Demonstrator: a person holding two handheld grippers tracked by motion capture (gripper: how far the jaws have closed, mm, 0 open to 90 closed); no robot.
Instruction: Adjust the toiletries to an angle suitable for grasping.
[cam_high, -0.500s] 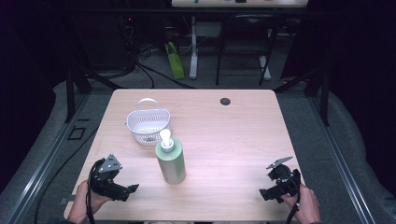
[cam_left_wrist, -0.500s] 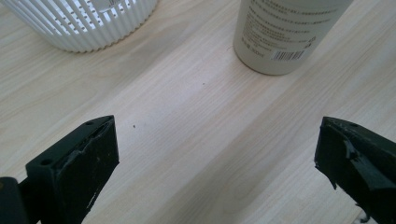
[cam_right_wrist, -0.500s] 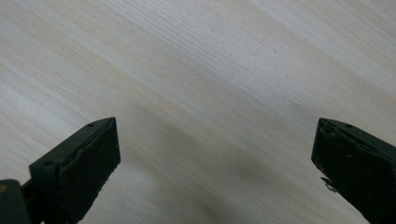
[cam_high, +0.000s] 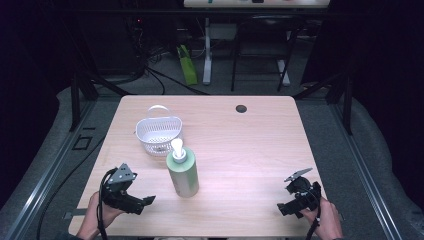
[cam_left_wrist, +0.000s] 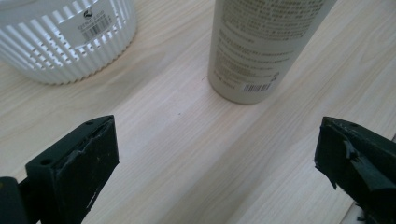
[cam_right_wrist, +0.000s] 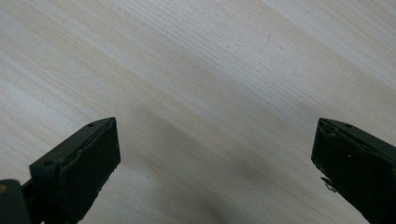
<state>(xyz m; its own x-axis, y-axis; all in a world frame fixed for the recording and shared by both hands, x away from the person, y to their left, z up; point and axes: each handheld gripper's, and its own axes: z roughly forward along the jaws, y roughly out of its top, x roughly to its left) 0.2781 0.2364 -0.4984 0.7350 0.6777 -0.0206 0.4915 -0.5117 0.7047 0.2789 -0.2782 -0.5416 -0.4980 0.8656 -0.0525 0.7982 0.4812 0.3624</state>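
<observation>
Nearest to my left claw (cam_high: 145, 202) stands the green bottle (cam_high: 183, 175), upright on the counter (cam_high: 250, 145), with a white pump head on top. It has a printed label and a barcode low on its side. Just behind it, a little to the left, sits the white slotted basket (cam_high: 159, 134), upright, its handle folded back.

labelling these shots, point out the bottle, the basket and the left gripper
bottle (cam_high: 183, 175), high view, green body
basket (cam_high: 159, 131), high view, front wall
left gripper (cam_high: 145, 202), high view, between its fingertips
</observation>
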